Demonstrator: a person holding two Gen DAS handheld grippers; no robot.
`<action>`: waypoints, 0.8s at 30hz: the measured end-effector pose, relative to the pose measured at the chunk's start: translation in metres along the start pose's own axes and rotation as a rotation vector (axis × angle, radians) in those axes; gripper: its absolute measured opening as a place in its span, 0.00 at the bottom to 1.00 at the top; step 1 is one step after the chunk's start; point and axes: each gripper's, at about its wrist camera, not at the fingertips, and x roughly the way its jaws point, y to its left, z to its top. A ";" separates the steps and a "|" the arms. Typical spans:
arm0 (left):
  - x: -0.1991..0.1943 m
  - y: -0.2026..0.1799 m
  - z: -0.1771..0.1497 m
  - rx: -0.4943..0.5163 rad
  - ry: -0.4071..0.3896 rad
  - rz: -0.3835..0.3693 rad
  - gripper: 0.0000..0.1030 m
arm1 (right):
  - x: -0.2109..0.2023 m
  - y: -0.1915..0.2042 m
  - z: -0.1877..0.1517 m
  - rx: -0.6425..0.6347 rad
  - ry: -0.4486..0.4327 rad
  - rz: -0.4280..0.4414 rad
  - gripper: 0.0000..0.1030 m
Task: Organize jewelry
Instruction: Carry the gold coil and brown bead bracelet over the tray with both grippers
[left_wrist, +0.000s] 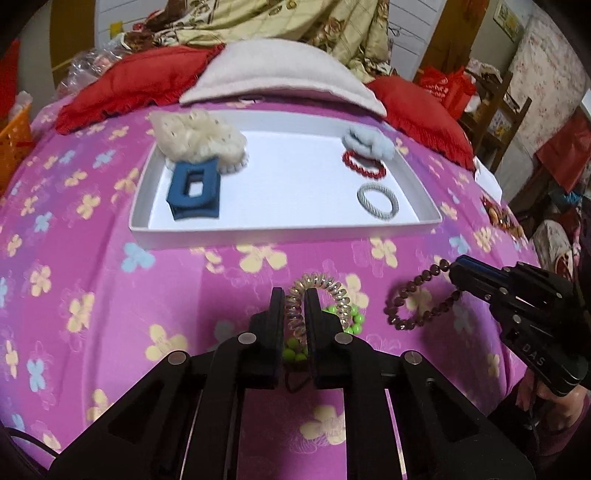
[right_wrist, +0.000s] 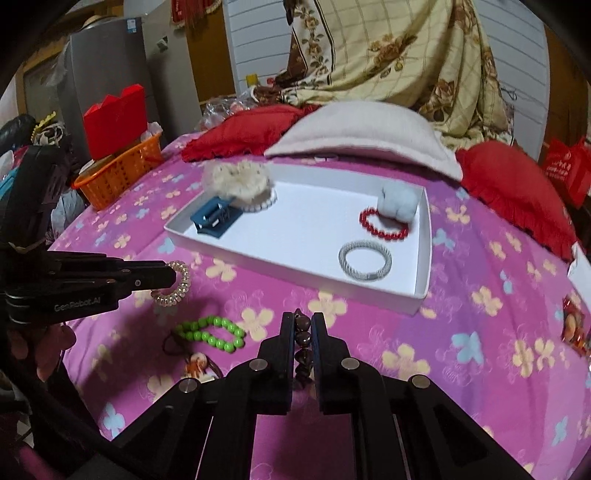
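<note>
My left gripper (left_wrist: 294, 295) is shut on a clear spiral hair tie (left_wrist: 325, 291), held just above the pink flowered bedspread; it also shows in the right wrist view (right_wrist: 173, 282). My right gripper (right_wrist: 303, 319) is shut on a dark brown bead bracelet (right_wrist: 303, 347), which hangs from it in the left wrist view (left_wrist: 413, 306). A green bead bracelet (right_wrist: 212, 334) lies on the bedspread between them. The white tray (left_wrist: 155, 232) ahead holds a blue hair claw (left_wrist: 195, 190), a cream scrunchie (left_wrist: 195, 136), a red bead bracelet (left_wrist: 364, 164), a silver bangle (left_wrist: 378, 201) and a pale blue scrunchie (left_wrist: 367, 142).
Red cushions (right_wrist: 517, 192) and a pale pillow (right_wrist: 362, 136) lie behind the tray. An orange basket (right_wrist: 118, 173) stands at the bed's left edge. A small charm (right_wrist: 197, 363) lies near the green bracelet. More trinkets (right_wrist: 574, 326) lie at the right edge.
</note>
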 end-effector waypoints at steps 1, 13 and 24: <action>-0.002 0.000 0.002 0.001 -0.007 0.009 0.09 | -0.001 0.000 0.003 -0.006 -0.004 -0.004 0.08; -0.006 -0.002 0.035 0.013 -0.065 0.090 0.09 | -0.003 -0.005 0.041 -0.069 -0.031 -0.050 0.08; 0.008 -0.006 0.063 0.026 -0.076 0.139 0.09 | 0.023 -0.008 0.068 -0.114 -0.016 -0.068 0.08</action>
